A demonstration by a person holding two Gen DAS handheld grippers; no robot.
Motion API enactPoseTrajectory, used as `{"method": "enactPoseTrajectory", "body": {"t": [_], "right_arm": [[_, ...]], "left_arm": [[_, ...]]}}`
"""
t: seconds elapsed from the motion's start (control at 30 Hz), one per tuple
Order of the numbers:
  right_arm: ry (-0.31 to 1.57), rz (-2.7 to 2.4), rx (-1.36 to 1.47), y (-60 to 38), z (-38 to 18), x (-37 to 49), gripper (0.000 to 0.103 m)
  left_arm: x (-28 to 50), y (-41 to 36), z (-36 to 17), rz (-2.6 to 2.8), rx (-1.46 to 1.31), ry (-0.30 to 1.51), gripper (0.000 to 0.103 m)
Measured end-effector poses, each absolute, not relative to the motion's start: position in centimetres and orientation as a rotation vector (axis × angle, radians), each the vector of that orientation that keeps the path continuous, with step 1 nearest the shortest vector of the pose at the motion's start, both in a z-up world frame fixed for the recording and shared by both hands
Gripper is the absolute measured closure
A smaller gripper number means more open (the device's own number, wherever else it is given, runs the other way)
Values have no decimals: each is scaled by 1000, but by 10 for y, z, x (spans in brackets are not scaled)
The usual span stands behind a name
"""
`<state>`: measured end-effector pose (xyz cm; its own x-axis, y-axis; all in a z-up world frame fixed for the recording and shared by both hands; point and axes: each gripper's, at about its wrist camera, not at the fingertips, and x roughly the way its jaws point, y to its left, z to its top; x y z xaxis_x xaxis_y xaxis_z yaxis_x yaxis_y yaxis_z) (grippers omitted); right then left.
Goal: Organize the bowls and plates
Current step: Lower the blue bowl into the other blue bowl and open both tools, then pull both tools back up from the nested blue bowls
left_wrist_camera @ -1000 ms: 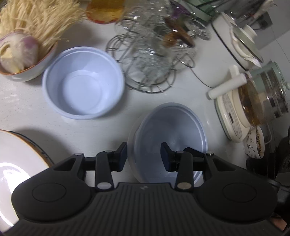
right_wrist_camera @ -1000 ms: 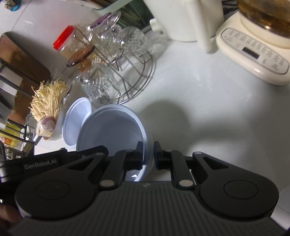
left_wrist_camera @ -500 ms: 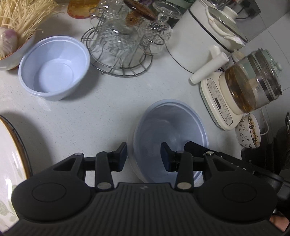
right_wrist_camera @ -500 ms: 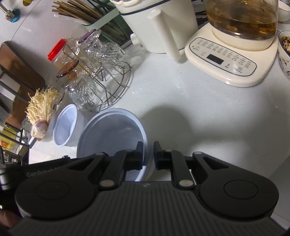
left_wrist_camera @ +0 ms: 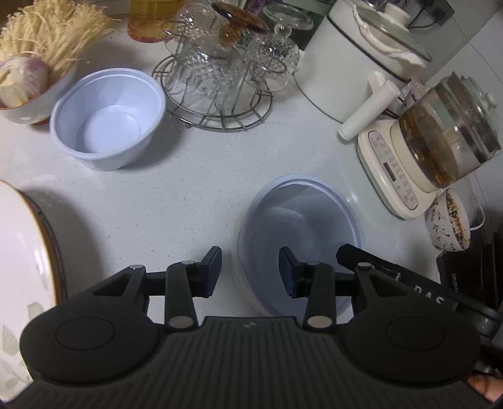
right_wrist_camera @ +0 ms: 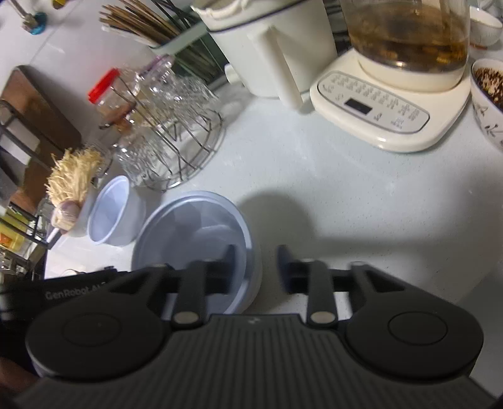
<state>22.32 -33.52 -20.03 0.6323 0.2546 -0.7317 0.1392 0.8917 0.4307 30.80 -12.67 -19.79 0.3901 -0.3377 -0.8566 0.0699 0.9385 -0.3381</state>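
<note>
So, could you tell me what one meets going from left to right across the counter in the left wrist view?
Large plate → bowl of enoki mushrooms → small blue bowl → wire glass rack → large blue bowl → glass kettle.

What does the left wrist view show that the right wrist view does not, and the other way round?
Only the left wrist view shows the large plate with a brown rim at the left edge. Only the right wrist view shows the chopsticks in a holder and the red-lidded jar. Both show the translucent bowl near the grippers, the white plastic bowl, the wire rack of glasses and the glass kettle on its base.
</note>
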Motion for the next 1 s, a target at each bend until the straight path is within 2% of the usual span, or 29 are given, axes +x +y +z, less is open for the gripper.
{"method": "enactPoseTrajectory", "body": {"t": [0.53, 1.0], "right_arm": [[687, 137, 332, -336, -110, 155, 58], [620, 218, 265, -323, -87, 96, 58]], "left_arm": [[240, -119, -93, -247, -130, 940, 57], [157, -102, -71, -172, -183, 886, 57]]}}
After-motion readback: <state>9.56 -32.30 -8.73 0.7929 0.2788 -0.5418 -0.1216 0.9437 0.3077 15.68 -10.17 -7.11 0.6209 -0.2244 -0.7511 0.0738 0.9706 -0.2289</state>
